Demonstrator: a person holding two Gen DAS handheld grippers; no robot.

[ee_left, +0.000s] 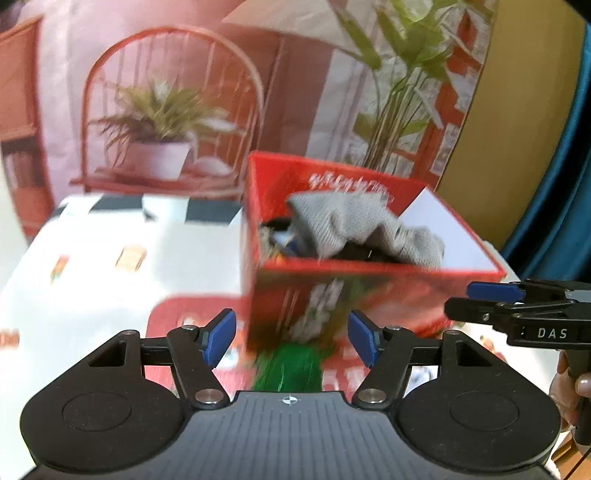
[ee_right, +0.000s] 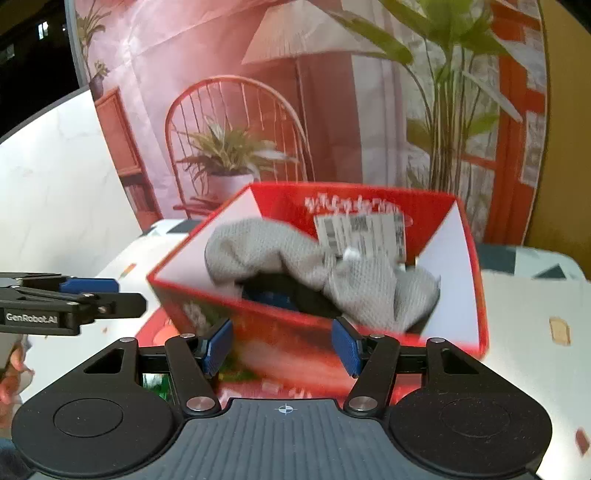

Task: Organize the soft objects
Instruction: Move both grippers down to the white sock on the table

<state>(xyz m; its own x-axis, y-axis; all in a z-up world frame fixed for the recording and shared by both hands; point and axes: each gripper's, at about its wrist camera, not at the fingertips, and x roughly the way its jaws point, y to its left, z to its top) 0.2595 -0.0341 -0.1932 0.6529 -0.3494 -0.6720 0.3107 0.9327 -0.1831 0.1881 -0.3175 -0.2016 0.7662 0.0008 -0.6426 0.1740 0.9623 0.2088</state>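
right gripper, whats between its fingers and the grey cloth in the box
The near wall of the red box separates the open right gripper from the grey cloth, shown in the right wrist view.

A printed backdrop (ee_right: 303, 92) hangs at the far side, picturing a pink room with a red wire chair (ee_right: 236, 140), a potted plant (ee_right: 232, 155), a pleated floor lamp (ee_right: 306, 33) and tall green stems (ee_right: 443, 92). Left of it stands a white wall (ee_right: 62, 177); right, an ochre wall (ee_left: 517, 92) and a blue curtain (ee_left: 565, 155). The worktop (ee_left: 92, 258) wears a white patterned cloth.

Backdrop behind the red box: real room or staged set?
Likely a staged tabletop set. The chair, lamp and plants are printed on a creased backdrop that ends at a bare white wall; the red box sits on a patterned tablecloth.
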